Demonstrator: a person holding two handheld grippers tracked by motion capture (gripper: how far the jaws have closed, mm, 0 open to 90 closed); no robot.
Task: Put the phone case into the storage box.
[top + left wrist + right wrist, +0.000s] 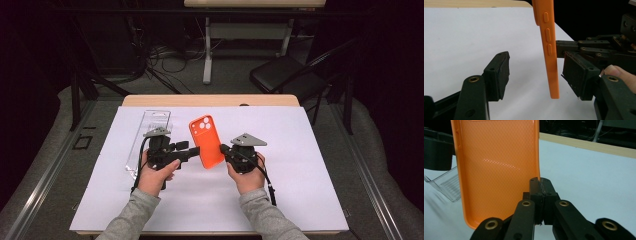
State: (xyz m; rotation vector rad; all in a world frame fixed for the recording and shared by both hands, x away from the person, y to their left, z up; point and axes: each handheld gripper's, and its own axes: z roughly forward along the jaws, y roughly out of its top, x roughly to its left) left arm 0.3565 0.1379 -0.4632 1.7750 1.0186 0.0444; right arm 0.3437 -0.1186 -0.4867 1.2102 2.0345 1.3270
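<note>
Right now your right gripper (540, 192) has its two black jaws pressed together on the long side wall of the orange silicone phone case (499, 167), pinching that thin edge near the case's lower end, and it holds the case upright above the white paper sheet (300, 175) that covers the wooden table (210, 100). In the high view you see the case (206, 141) standing between your two hands, its back with the camera cut-outs facing up toward the camera, the right gripper (223, 149) at its right edge. Your left gripper (536, 75) is spread, and its jaws straddle the lower part of the case (549, 50): the edge with the three button bumps runs between the two pads, close to the right-hand pad and well apart from the left one, so neither pad presses on it; whether the nearer pad touches the case you cannot tell. In the high view your left gripper (192, 151) reaches the case from the left. Beyond it, a clear plastic package tray (147, 140) lies flat on the paper, just beside your left hand (155, 175).
</note>
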